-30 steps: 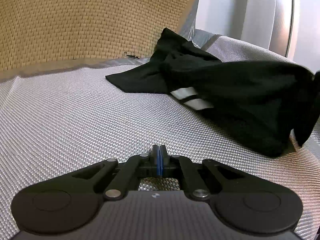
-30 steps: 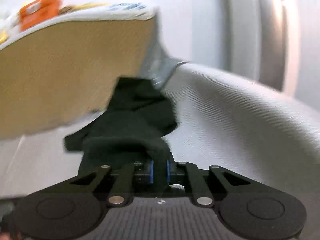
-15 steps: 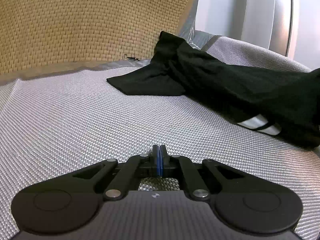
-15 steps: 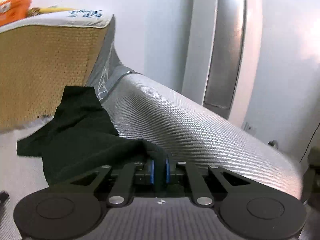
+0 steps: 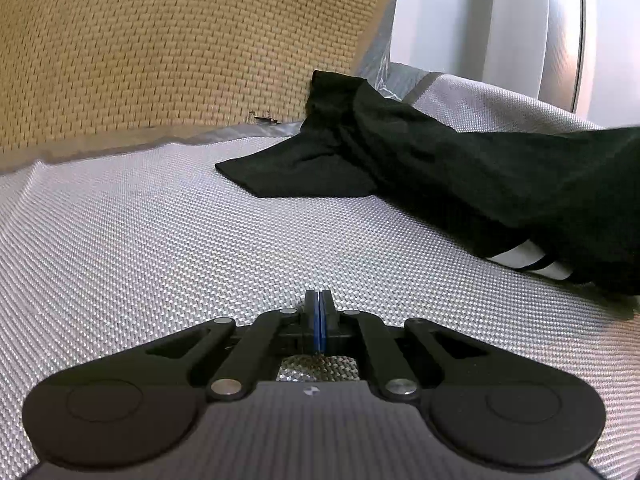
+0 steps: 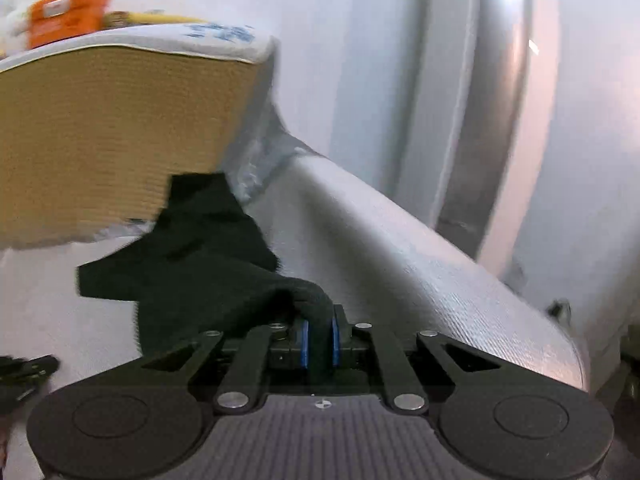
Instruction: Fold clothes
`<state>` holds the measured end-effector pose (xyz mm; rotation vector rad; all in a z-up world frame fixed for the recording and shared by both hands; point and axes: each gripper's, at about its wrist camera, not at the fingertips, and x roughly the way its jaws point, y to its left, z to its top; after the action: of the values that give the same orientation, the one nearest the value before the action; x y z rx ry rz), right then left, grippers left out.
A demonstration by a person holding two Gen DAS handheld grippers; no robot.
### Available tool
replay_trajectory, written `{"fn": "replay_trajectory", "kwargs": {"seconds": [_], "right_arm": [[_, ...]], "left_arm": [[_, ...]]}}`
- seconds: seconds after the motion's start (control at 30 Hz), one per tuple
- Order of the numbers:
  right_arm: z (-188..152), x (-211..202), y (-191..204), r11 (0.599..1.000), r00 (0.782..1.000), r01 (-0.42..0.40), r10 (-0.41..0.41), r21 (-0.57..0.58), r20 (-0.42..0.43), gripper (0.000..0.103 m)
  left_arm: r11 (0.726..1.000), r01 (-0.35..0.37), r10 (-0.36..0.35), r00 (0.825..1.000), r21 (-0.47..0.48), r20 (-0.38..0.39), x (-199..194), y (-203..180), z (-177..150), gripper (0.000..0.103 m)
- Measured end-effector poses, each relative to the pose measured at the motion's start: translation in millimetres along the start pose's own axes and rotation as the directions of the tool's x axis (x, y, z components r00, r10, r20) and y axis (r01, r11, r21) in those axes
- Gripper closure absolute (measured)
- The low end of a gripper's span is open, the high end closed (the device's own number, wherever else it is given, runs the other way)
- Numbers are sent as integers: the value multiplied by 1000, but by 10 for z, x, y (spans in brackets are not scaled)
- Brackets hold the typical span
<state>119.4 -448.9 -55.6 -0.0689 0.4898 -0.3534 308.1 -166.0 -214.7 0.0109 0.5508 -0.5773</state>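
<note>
A black garment point(image 5: 460, 172) with white stripes point(image 5: 528, 260) lies stretched across the grey woven surface point(image 5: 160, 260), from the back corner toward the right. My left gripper point(image 5: 319, 312) is shut and empty, low over the bare surface, well short of the garment. My right gripper point(image 6: 319, 340) is shut on a thick fold of the black garment point(image 6: 192, 268), which trails away from it to the back left.
A tan woven cushion point(image 5: 180, 48) stands upright behind the surface. In the right wrist view an orange box point(image 6: 66, 16) sits on top of it. A white wall with a metal post point(image 6: 492, 120) is at the right, beyond the surface's rounded edge.
My right gripper has pulled the garment out to the right and lower, stretching it; the white stripes shifted right. The right view swung back left. My left gripper has stayed put.
</note>
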Motion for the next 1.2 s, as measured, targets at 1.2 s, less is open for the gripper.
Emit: {"fn": "replay_trajectory", "kwargs": {"seconds": [1.2], "right_arm": [[-147,186,563,971,984,136,-109,-198,138,57]], "left_arm": [[1000,3,-3,1000,-2,4,-12,23,5,101]]}}
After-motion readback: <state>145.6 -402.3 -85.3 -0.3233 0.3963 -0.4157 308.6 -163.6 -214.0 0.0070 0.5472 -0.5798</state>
